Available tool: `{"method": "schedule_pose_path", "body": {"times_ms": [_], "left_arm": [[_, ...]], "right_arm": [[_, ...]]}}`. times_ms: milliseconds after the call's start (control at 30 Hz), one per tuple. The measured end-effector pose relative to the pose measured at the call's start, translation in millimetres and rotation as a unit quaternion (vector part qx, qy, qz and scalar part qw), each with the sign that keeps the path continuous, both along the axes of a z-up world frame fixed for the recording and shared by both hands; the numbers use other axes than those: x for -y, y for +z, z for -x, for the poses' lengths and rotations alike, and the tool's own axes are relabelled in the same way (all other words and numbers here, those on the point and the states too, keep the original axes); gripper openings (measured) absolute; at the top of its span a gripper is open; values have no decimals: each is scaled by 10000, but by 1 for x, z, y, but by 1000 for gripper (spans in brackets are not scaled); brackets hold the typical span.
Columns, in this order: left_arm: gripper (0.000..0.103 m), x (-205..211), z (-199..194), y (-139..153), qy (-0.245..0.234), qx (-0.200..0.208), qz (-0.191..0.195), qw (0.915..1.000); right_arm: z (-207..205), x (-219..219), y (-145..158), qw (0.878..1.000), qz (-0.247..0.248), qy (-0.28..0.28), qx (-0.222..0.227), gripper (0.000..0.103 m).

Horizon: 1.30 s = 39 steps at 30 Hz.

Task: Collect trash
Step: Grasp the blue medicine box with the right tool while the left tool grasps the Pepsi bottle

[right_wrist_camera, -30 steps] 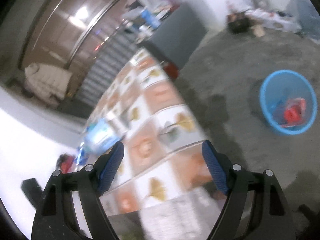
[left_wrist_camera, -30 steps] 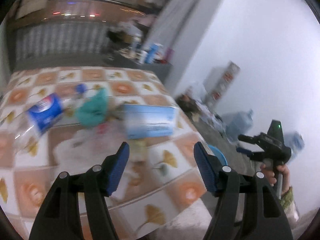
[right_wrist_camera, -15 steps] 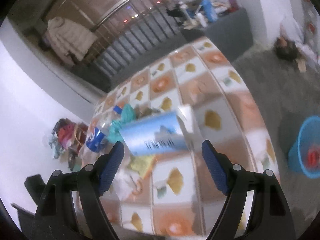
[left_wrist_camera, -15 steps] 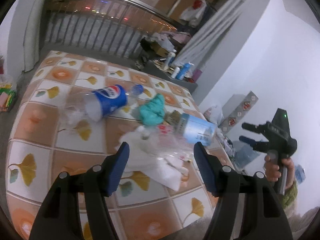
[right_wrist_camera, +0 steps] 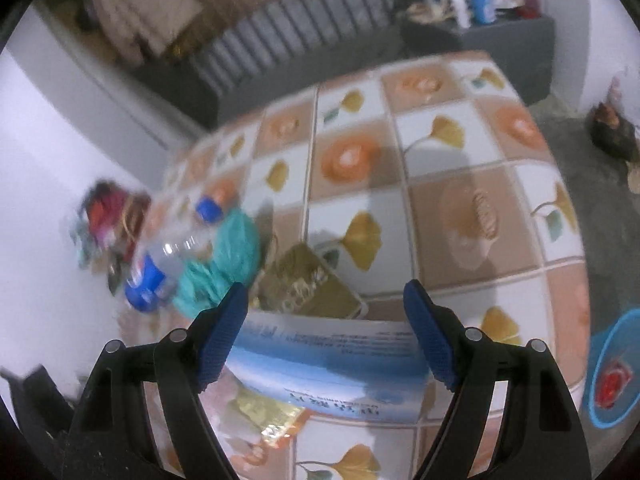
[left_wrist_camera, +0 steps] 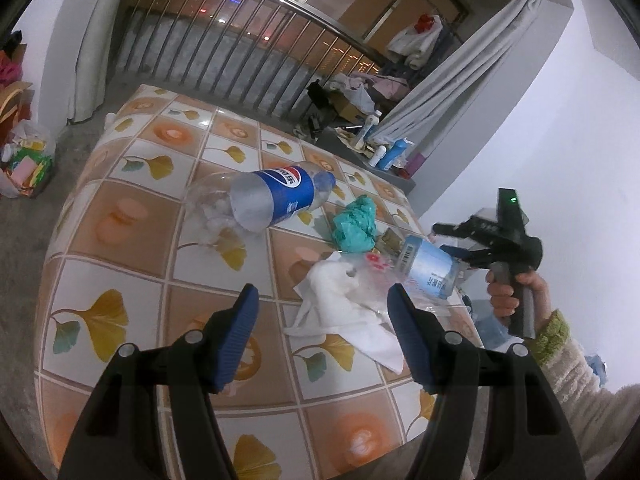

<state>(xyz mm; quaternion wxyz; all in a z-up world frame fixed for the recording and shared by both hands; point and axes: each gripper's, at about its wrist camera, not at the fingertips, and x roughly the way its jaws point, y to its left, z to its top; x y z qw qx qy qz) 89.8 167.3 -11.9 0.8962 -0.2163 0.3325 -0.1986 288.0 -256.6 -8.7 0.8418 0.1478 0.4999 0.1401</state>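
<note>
Left wrist view now showing far more of the patterned table [left_wrist_camera: 132, 216] than a second ago, with the blur gone and the litter spreading out sharply ahead. Left gripper [left_wrist_camera: 322, 320] hovering with jaws wide and nothing between them, above the near half of the table, just short of the crumpled white tissue [left_wrist_camera: 340, 304]. Lying farther off: a blue-labelled plastic bottle [left_wrist_camera: 272, 196] on its side, and right of it a teal plastic wad [left_wrist_camera: 356, 224]. At the right edge, a pale blue carton [left_wrist_camera: 428, 272] on its side, with the right gripper [left_wrist_camera: 452, 240] in a person's hand [left_wrist_camera: 508, 292] coming in close beside it.

Right wrist view, earlier facing floor and table corner, now looking down over that carton [right_wrist_camera: 328, 368], with the right gripper [right_wrist_camera: 326, 320] spread wide, one jaw past each end; contact impossible to confirm. Motion blur smearing the bottle [right_wrist_camera: 160, 268] and teal wad [right_wrist_camera: 224, 260] at the left. A gold-brown packet [right_wrist_camera: 308, 284] lying just beyond the carton, partly hidden by it; a shiny wrapper [right_wrist_camera: 268, 416] peeking out beneath.

Far and right parts of the table lying bare. Blue bin [right_wrist_camera: 612, 372] cut off at the right edge, down on the floor beside the table.
</note>
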Motion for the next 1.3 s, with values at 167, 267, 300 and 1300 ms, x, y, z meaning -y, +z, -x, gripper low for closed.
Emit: {"method": "schedule_pose_path", "body": {"times_ms": [167,267,300,1300], "left_arm": [[65,-3,-1,-3,-21,-15,38,10000],[65,-4,-3,-6,-38,-35,50,10000],[65,-3,-3,-6,-44,-41,55,10000],[74,-9,-96,28,-15,100,-961,9953]], "right_arm": [[27,-13,-2,9987,184,462,-93,76],[49,-17,-1,9972,351,645,-139,76],[59,-18,-1,9966,428,688,-136,76],[74,-22,-27,9944,689,749,267,82]]}}
